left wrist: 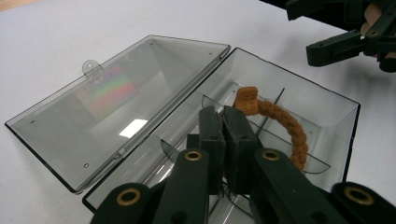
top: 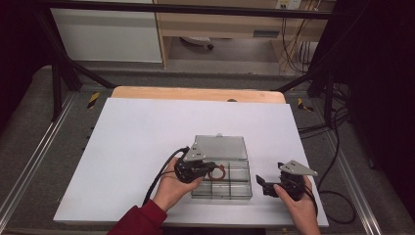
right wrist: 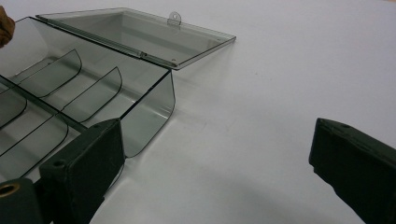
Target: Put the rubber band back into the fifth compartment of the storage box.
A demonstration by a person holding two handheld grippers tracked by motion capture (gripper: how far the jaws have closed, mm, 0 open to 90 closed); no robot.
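Note:
A clear plastic box (top: 230, 192) with several compartments lies near the table's front edge, and its lid (top: 220, 147) is folded open toward the back. My left gripper (top: 210, 168) hovers over the box's left part, shut on a braided orange rope ring (top: 218, 172). In the left gripper view the ring (left wrist: 289, 126) curves out to the right of the closed jaws (left wrist: 223, 116), above a divided compartment (left wrist: 327, 100). My right gripper (top: 266, 183) is to the right of the box, low over the table. Its jaws (right wrist: 215, 168) stand wide apart with nothing between them.
A white sheet (top: 147, 137) covers the table, with a wooden strip (top: 195, 93) showing at its far edge. Black frame bars and cables run along both sides. The open lid (right wrist: 140, 30) lies flat behind the box (right wrist: 149, 116). The right gripper (left wrist: 345, 42) appears beyond the box.

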